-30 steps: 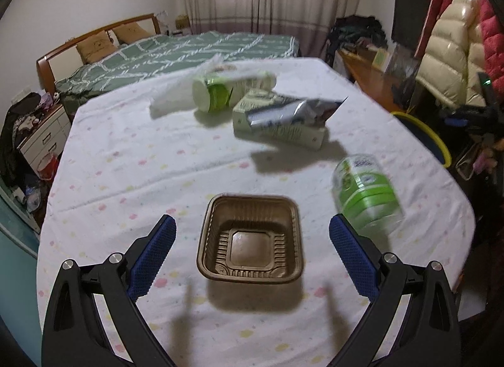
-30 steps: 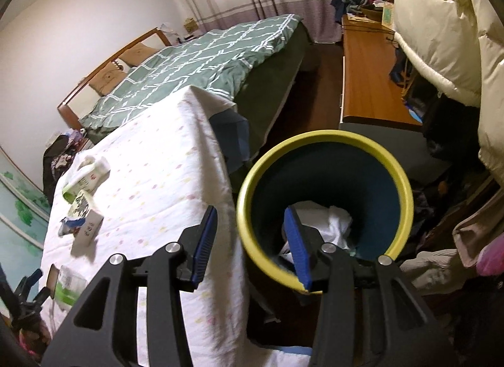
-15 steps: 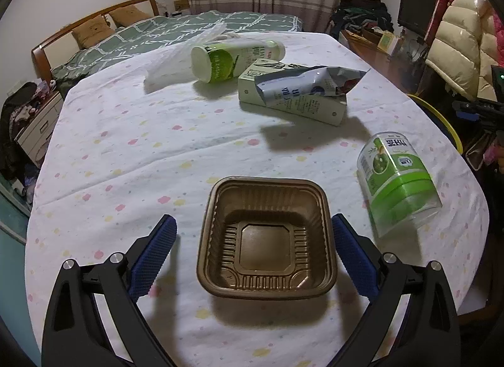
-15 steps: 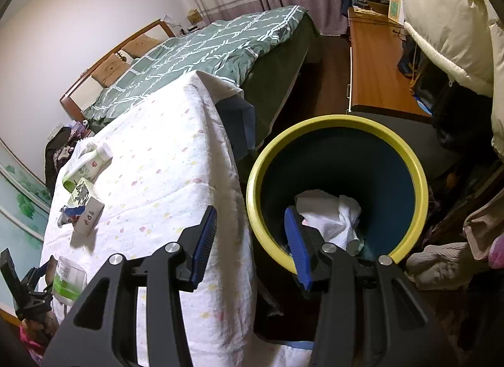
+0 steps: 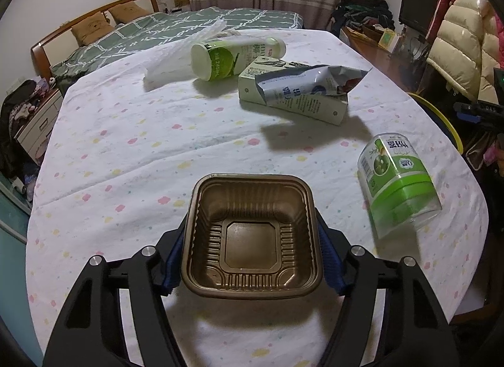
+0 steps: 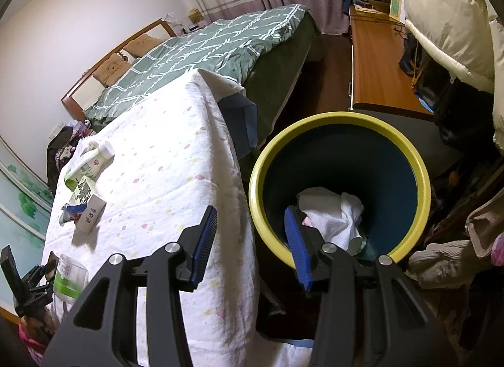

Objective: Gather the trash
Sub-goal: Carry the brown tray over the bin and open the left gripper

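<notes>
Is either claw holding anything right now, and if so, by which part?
The left claw grips the brown plastic tray by its two opposite side walls. The right claw holds nothing; it is open.

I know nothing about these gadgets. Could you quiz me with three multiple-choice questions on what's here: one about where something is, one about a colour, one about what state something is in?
1. Where is the bin?
A. on the bed
B. on the floor beside the table
C. on the desk

2. What colour is the bin's rim?
A. red
B. white
C. yellow

3. What is the left gripper doing?
A. closed on the brown tray
B. holding a green-labelled bottle
C. open over bare cloth

Answers:
1 B, it stands below the table edge.
2 C, a yellow ring tops the dark blue inside.
3 A, both blue pads press the tray's sides.
</notes>
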`<state>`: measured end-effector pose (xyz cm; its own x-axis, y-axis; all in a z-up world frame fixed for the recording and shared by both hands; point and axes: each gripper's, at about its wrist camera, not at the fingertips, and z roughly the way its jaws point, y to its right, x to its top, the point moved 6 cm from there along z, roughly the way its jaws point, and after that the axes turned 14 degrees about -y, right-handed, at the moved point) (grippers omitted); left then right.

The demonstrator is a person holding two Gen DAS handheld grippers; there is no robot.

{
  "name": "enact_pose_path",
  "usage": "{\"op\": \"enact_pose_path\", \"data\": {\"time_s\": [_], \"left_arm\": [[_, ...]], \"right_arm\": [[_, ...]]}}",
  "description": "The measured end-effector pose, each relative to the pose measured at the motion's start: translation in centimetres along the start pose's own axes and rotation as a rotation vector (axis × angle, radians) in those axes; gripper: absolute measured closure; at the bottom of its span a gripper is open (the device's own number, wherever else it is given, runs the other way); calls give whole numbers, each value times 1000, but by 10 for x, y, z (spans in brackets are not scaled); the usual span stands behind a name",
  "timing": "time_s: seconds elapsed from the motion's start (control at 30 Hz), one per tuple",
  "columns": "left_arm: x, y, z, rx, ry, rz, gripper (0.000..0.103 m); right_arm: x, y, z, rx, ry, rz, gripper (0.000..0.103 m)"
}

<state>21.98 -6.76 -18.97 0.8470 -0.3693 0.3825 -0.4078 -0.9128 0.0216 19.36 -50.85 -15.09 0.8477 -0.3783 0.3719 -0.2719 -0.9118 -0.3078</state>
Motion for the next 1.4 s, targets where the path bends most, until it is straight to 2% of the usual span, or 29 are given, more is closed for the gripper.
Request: {"op": "enact_pose_path", "data": {"time_s": [0.37,0.67,0.87,1.0,1.2,1.4], "left_arm": [[23,19,-34,11,59,29,35],[70,74,-61,-20,117,120,35],[107,141,-61,-86,128,203,35],[130,200,-53,-147,123,264,34],[164,293,-24,-220,80,333,34],[185,371,13,-239,24,402,34]], "right_arm": [[-7,11,-15,-12,40,10,60],[-18,37,-32,-44,85,39,60],[-28,66,-40,-40,104,83,60],[-37,86,-48,-75,133,110,60],[-53,109,-64,-144,165,119,60],[-72,128,-79,-187,189,130,60]]}}
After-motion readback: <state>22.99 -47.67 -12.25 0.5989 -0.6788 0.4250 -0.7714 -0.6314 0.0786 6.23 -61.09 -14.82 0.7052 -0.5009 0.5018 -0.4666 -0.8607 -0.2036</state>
